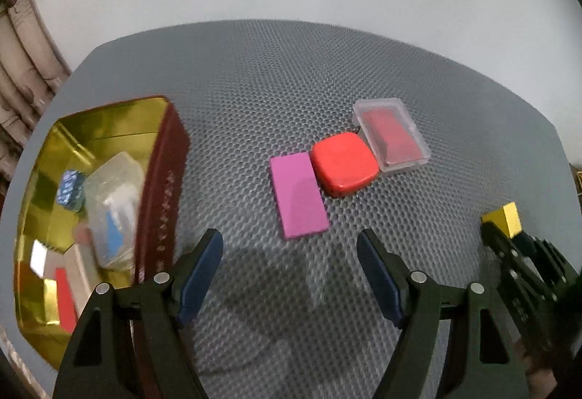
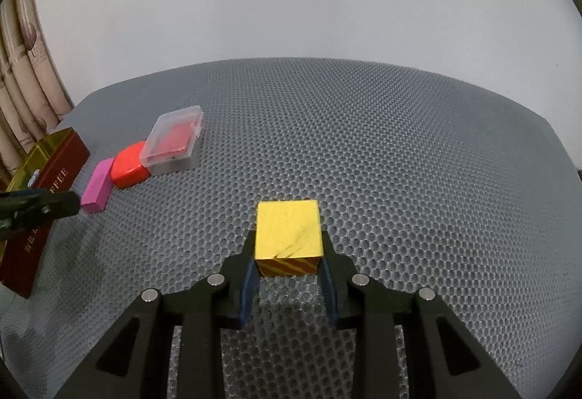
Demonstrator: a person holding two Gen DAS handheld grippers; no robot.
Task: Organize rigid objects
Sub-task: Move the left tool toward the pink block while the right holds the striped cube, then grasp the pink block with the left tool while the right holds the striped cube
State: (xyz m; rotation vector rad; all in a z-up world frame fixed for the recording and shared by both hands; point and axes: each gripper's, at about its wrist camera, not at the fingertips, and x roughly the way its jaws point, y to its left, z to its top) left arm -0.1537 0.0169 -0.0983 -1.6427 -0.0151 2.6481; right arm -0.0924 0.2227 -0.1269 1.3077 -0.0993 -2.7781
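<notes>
My left gripper (image 1: pixel 290 242) is open and empty above the mat, just short of a pink flat block (image 1: pixel 298 195). Beyond the block lie a red rounded case (image 1: pixel 343 164) and a clear plastic box with red contents (image 1: pixel 393 137), all touching in a row. My right gripper (image 2: pixel 288 246) is shut on a gold cube (image 2: pixel 288 229) with red stripes on its near face, held just above the mat. The cube also shows at the right edge of the left wrist view (image 1: pixel 503 222). The pink block (image 2: pixel 97 190), red case (image 2: pixel 129 164) and clear box (image 2: pixel 176 140) show at the left of the right wrist view.
A red tin with gold lining (image 1: pixel 160 188) stands open at the left and holds a clear packet, a blue-wrapped item and red and gold pieces. It also shows in the right wrist view (image 2: pixel 43 202). A grey honeycomb mat (image 1: pixel 291 78) covers the table. A curtain (image 2: pixel 22 78) hangs at far left.
</notes>
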